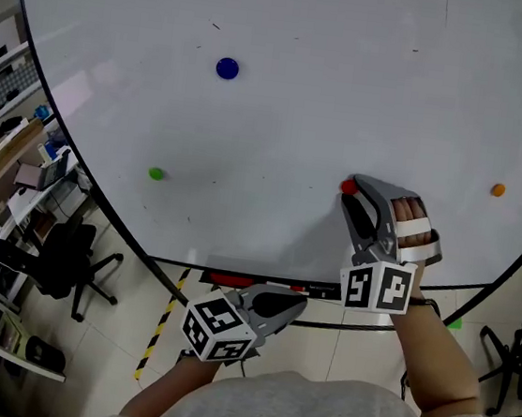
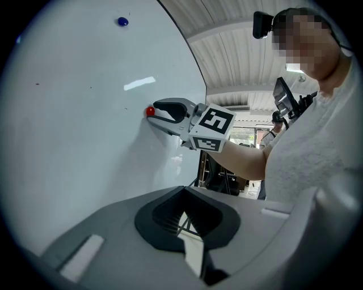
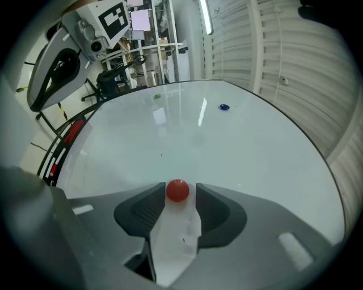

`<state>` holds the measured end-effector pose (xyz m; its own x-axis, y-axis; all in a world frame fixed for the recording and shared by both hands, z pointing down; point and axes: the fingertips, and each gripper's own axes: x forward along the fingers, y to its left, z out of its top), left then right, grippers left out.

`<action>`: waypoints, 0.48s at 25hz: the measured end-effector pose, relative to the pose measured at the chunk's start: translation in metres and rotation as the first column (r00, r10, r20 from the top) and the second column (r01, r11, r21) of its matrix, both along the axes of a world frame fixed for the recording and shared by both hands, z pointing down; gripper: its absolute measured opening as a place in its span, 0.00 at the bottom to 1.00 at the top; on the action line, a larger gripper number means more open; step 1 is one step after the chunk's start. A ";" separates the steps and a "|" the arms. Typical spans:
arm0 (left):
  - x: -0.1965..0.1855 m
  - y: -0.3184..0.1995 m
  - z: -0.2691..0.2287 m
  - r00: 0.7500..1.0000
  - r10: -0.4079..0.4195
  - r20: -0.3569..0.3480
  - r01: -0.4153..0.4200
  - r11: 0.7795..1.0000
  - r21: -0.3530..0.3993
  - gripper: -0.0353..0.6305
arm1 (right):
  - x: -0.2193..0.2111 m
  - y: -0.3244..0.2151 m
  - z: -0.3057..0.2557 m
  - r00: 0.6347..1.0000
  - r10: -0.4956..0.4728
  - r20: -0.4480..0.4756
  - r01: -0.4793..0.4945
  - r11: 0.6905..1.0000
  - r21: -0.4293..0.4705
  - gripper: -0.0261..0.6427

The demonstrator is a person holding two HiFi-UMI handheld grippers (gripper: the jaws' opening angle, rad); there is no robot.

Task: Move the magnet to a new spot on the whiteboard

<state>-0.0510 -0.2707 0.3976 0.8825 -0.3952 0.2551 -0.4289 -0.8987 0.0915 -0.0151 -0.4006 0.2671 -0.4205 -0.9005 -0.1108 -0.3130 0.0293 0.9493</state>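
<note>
Four magnets dot the whiteboard (image 1: pixel 301 113) in the head view: a blue magnet (image 1: pixel 227 67) at upper left, a green magnet (image 1: pixel 156 173) at left, an orange magnet (image 1: pixel 497 189) at far right, and the red magnet (image 1: pixel 347 185) right of centre. We see the right gripper (image 1: pixel 350 192) with its tips at that red magnet, while the left gripper (image 1: pixel 299 301) sits lower in the frame, below the board's edge. In the left gripper view, we find its jaws closed tip to tip on nothing, and the red magnet (image 2: pixel 150 111) lies at centre left, at the nose of the right gripper. In the right gripper view, the red magnet (image 3: pixel 177 191) sits on the board between the spread jaw tips, with a sliver of board showing beside it, so nothing is clamped.
</note>
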 end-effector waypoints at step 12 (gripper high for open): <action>-0.025 -0.004 -0.006 0.997 -0.047 -0.062 0.048 0.999 0.022 0.03 | -0.026 0.098 0.059 0.711 -0.254 0.656 0.640 0.620 -0.454 0.09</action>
<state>-0.0762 -0.2746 0.3914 0.8763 -0.4420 0.1914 -0.4652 -0.8798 0.0981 -0.0414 -0.3024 0.3263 -0.8431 -0.5336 0.0663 -0.4801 0.8026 0.3540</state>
